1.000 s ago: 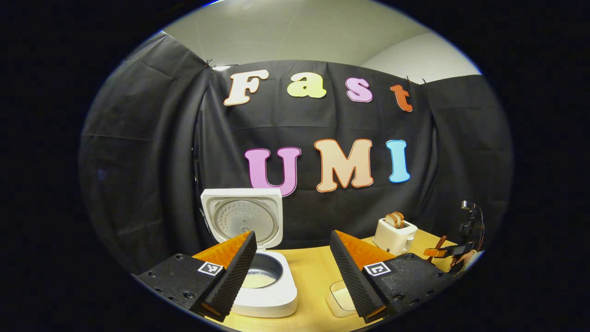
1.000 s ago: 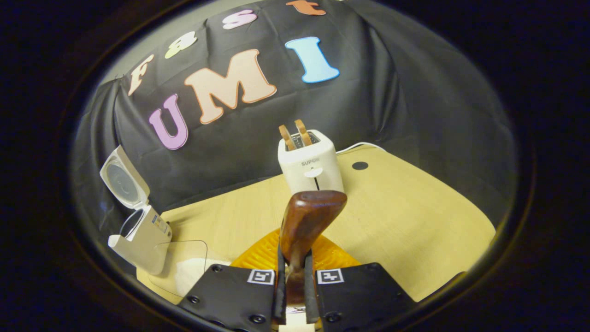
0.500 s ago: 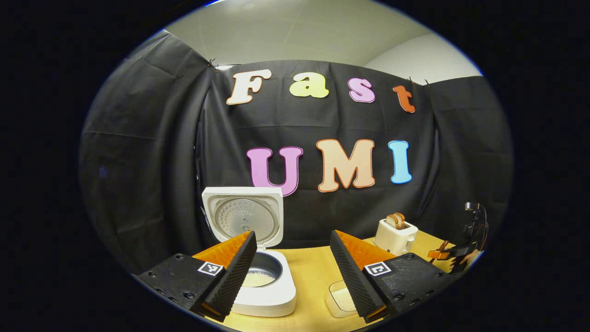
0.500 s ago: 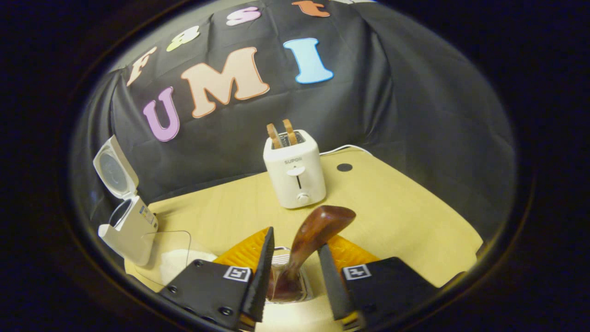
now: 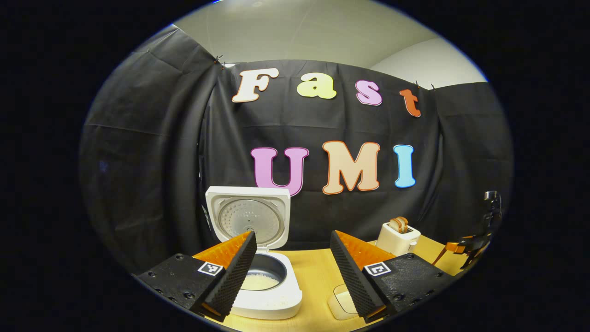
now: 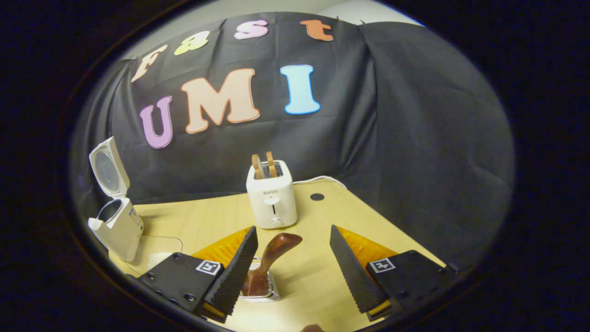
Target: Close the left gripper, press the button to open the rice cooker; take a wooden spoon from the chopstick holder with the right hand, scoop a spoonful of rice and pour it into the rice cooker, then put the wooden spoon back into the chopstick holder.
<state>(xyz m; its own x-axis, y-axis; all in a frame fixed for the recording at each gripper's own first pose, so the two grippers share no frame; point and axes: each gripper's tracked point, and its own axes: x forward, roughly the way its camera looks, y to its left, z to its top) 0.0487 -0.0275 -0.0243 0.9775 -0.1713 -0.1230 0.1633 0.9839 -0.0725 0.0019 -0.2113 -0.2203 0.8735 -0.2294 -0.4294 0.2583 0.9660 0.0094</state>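
The white rice cooker (image 5: 272,302) stands with its lid (image 5: 249,216) up and rice in its pot. My left gripper (image 5: 292,272) hovers open in front of it, nothing between its fingers. In the right gripper view the brown wooden spoon (image 6: 275,251) stands tilted in the metal chopstick holder (image 6: 263,295) on the table. My right gripper (image 6: 292,272) is open around it, and the spoon sits close to the left finger, apart from both. The rice cooker (image 6: 115,221) shows at far left. My right gripper (image 5: 468,244) also shows small at far right in the left gripper view.
A white toaster (image 6: 272,198) with two bread slices stands behind the holder, also seen as the toaster (image 5: 397,235) at back right. A clear rice container (image 5: 341,299) sits right of the cooker. The wooden table (image 6: 368,230) ends near the black cloth.
My right gripper has opened, let go of the wooden spoon in the chopstick holder, and drawn back from it. The left gripper has stayed open and drifted slightly.
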